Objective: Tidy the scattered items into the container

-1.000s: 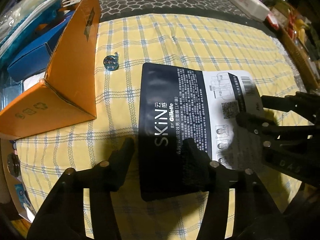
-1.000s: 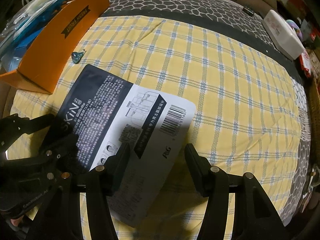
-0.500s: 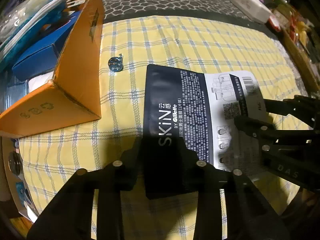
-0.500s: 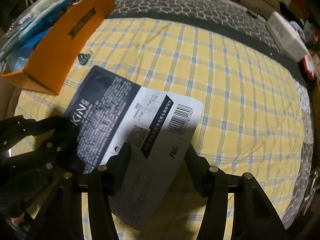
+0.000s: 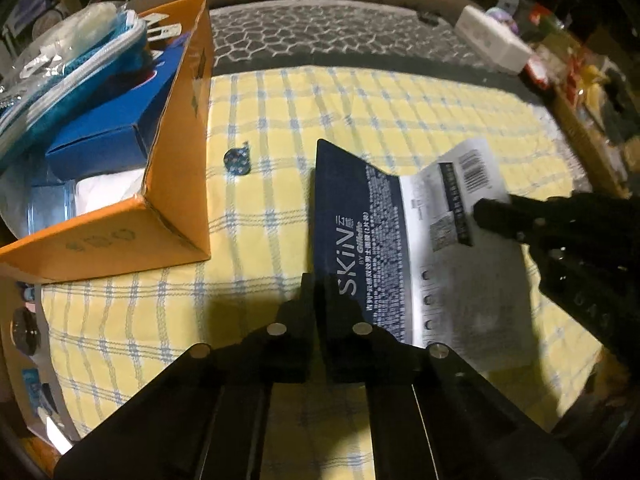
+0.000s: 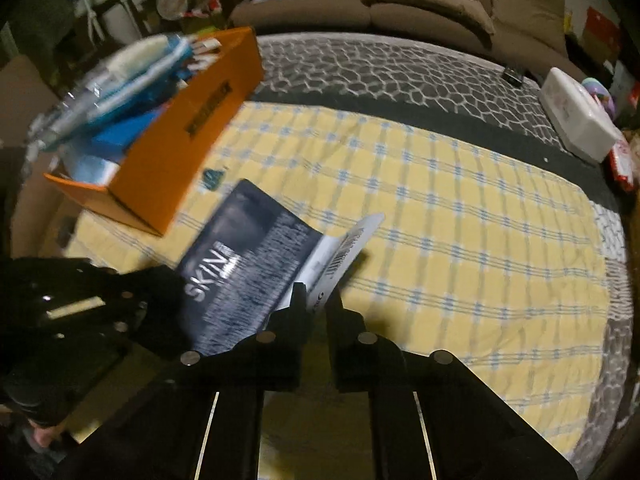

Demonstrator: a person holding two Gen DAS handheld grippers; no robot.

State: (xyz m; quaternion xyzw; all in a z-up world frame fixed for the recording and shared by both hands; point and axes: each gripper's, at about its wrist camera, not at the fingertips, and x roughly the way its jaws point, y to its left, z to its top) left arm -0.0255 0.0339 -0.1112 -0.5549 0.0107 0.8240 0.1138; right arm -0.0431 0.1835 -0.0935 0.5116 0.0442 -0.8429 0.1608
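Observation:
A flat dark-blue and white "SKiN" sachet (image 5: 404, 240) is lifted off the yellow checked cloth (image 5: 360, 112), held at both ends. My left gripper (image 5: 320, 292) is shut on its dark lower edge. My right gripper (image 6: 318, 300) is shut on its white barcode end; it also shows in the left wrist view (image 5: 496, 216). The sachet (image 6: 256, 268) bends between them. The orange cardboard box (image 5: 176, 152) stands at the left, holding a blue carton (image 5: 100, 140) and a teal zip pouch (image 5: 68, 76). A small blue round item (image 5: 237, 160) lies on the cloth beside the box.
A white box (image 6: 576, 120) sits at the far right on a grey patterned mat (image 6: 380, 72). A brown sofa (image 6: 400, 4) stands behind. Cluttered shelves (image 5: 580, 72) line the right side. The cloth's right half is open (image 6: 480, 240).
Both grippers have shut on the sachet's ends and lifted it off the cloth; it now bends and tilts. Both wrist views have risen and pulled back.

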